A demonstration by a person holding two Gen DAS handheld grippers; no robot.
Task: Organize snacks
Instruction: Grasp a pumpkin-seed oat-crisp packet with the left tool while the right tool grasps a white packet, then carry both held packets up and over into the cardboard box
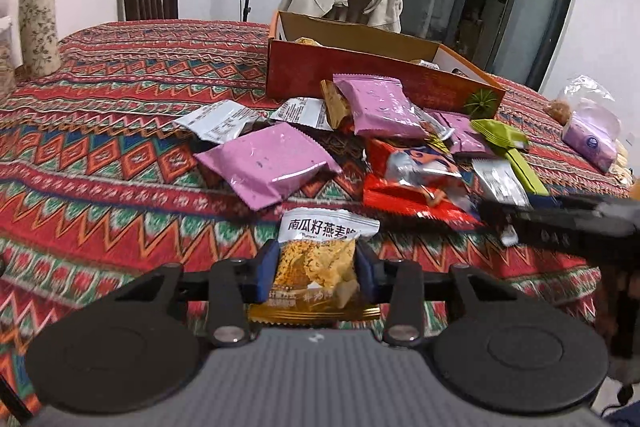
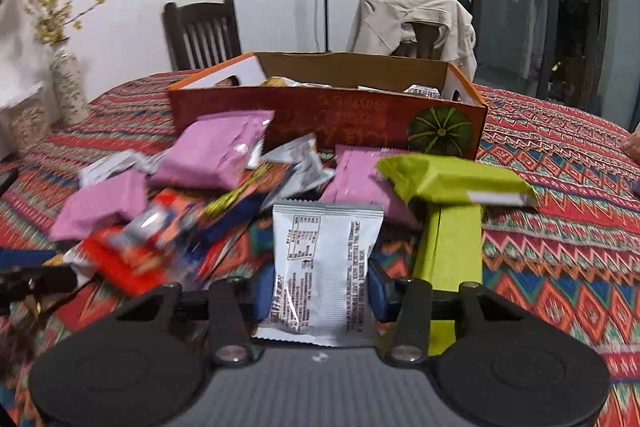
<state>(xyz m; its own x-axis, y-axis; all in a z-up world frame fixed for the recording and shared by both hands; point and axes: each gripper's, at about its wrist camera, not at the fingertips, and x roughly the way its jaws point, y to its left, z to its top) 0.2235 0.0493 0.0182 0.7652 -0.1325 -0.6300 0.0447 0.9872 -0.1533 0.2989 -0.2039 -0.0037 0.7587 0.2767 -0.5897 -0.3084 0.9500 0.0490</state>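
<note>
On a table draped in a red patterned cloth (image 1: 132, 131), the left gripper (image 1: 316, 269) clamps a gold-and-white oat-crisp packet (image 1: 320, 259) between its blue pads, the packet's printed top standing clear ahead of the jaws. The right gripper (image 2: 320, 287) has its jaws drawn in against a silver-white packet (image 2: 320, 263), label side facing the camera, held upright between the pads. Just beyond both sets of jaws lies a loose heap of snacks: pink packets (image 1: 268, 163), a red wrapper (image 1: 408, 187) and green bars (image 2: 452, 179). Farther ahead, behind the heap, stands an open orange cardboard box (image 2: 320, 115) with a few packets already inside.
</note>
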